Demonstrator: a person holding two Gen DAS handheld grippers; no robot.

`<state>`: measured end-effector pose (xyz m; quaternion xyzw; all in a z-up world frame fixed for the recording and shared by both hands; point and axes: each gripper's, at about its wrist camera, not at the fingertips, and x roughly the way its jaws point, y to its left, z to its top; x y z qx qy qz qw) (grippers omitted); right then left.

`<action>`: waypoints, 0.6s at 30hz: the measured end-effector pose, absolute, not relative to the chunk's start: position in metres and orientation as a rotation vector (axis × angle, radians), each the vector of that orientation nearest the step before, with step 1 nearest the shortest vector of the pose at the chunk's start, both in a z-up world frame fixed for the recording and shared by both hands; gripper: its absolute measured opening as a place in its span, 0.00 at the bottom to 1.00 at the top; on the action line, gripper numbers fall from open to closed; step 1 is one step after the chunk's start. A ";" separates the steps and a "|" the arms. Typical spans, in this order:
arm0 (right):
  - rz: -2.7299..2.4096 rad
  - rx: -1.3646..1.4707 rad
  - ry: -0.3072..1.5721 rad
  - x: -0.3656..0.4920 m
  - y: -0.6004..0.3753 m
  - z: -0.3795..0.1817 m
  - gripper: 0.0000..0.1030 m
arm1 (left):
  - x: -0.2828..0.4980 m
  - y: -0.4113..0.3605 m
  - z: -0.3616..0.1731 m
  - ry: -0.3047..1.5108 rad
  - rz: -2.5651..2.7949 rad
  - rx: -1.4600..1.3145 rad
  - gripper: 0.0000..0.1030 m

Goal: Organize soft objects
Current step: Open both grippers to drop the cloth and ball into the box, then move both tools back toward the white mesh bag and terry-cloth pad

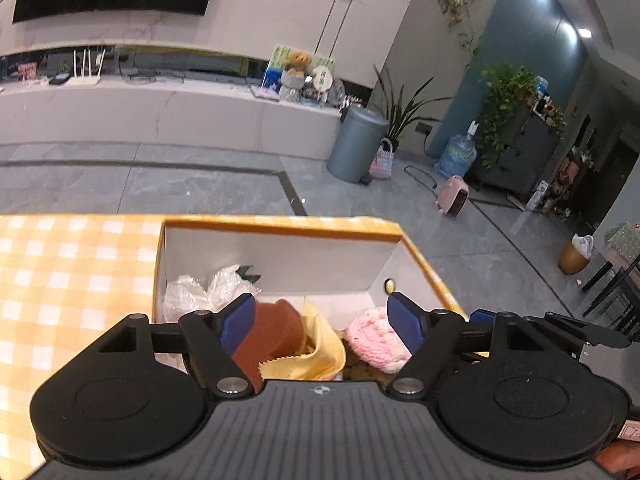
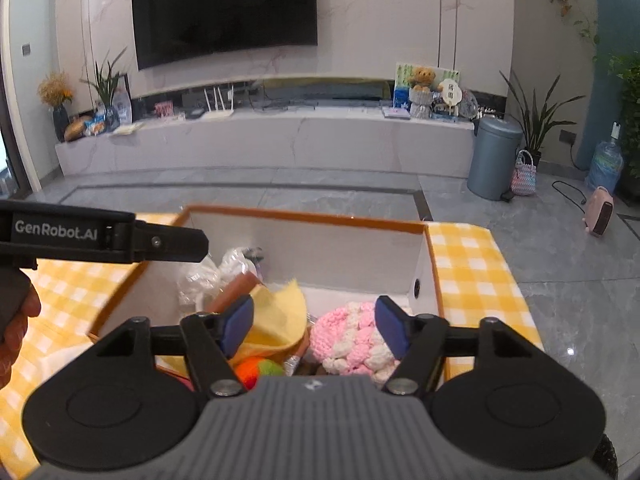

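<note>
You held the left claw (image 1: 322, 322) and the right claw (image 2: 316, 324) wide apart, gripping nothing, over the box (image 2: 304, 216) of soft things.

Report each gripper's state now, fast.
Left gripper: open, holding nothing, over the box.
Right gripper: open, holding nothing, over the pink knit.

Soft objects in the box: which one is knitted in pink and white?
The knitted pink-and-white ball at the box's right side; the others are plain yellow, brown or clear plastic.
</note>
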<state>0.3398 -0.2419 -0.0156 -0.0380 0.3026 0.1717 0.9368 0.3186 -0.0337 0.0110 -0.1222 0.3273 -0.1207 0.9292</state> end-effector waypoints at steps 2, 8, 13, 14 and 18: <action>0.354 -0.070 0.600 0.330 -0.243 -0.006 0.70 | 0.306 -0.034 0.023 0.648 -0.265 -0.250 0.85; 0.370 -0.034 0.533 0.286 -0.246 0.019 0.73 | 0.267 -0.035 0.052 0.575 -0.301 -0.256 0.85; 0.380 0.013 0.460 0.236 -0.243 0.031 0.75 | 0.225 -0.035 0.068 0.497 -0.359 -0.209 0.85; 0.377 0.014 0.445 0.225 -0.242 0.031 0.75 | 0.214 -0.037 0.069 0.480 -0.364 -0.187 0.85; 0.346 0.041 0.403 0.184 -0.233 0.022 0.75 | 0.173 -0.041 0.066 0.427 -0.355 -0.115 0.85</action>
